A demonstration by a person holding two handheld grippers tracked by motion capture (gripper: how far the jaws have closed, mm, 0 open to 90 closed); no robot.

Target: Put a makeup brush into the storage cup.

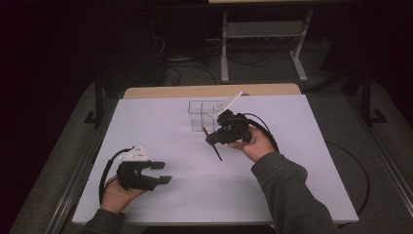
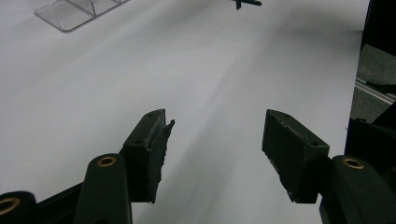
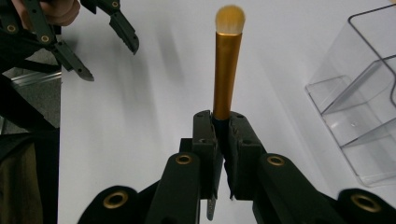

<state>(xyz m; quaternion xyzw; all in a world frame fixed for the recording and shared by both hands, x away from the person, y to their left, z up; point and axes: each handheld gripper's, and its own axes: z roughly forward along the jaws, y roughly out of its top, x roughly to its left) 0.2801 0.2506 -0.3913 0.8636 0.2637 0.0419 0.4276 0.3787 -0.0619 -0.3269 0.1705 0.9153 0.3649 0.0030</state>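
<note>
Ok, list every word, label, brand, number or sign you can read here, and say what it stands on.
None: no readable text in any view.
The makeup brush, held in the right gripper, has a plain gold handle.
The clear organizer, the white table and the left gripper carry no markings.

left tongs [image 1: 163, 172] low, jaws apart, right tongs [image 3: 223, 140] raised, clamped shut

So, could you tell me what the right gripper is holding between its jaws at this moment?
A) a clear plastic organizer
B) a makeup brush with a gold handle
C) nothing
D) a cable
B: in the right gripper view the right gripper has its jaws clamped on the gold-handled brush, bristle tip pointing away, while the clear organizer stands apart on the table.
</note>
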